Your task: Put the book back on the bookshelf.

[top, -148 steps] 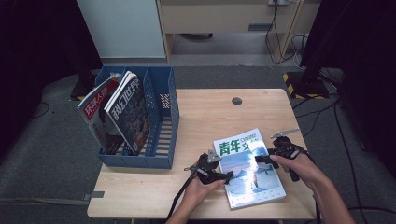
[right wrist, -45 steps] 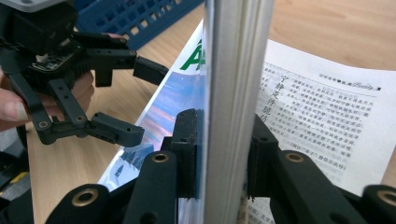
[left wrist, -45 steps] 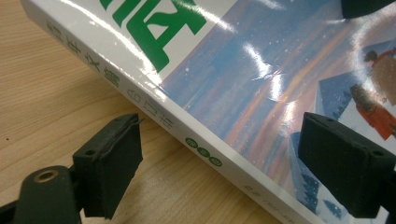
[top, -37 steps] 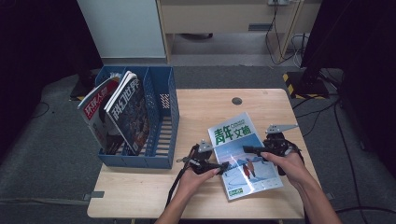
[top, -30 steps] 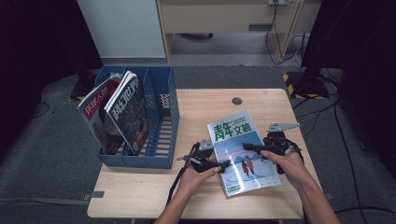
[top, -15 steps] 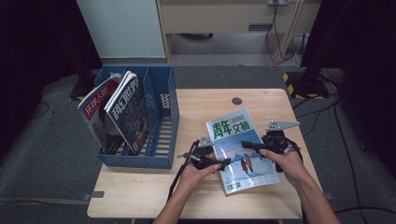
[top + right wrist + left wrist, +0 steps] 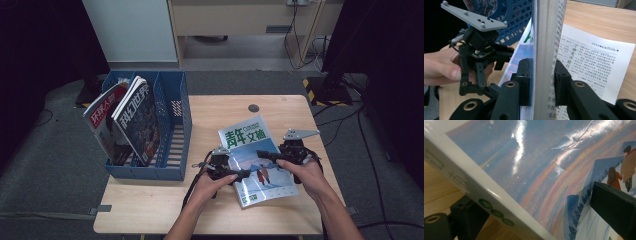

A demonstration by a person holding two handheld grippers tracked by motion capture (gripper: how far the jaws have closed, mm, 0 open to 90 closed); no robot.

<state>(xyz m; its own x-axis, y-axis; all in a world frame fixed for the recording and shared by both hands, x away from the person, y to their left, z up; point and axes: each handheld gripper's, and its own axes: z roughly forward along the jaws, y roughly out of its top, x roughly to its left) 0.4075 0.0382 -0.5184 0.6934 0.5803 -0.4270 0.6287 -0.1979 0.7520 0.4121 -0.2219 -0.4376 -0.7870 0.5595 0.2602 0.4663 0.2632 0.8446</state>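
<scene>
magazine (image 7: pixel 257 160): lower centre of high view, on worktop (image 7: pixel 150 210) | right gripper (image 7: pixel 541 82): fingers clenched on its edge | left gripper (image 7: pixel 534 217): fingers just opened, released, magazine's edge between them

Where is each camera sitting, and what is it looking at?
High view: sits above the table, looking down at the magazine and the blue rack; both forearms, the left gripper and the right gripper show.
Left gripper view: rides the left gripper, facing the magazine's cover; its open jaws stand either side of the edge.
Right gripper view: rides the right gripper, shut on the magazine's pages; a hand and the left gripper show.
Shared: all three see the magazine.
</scene>
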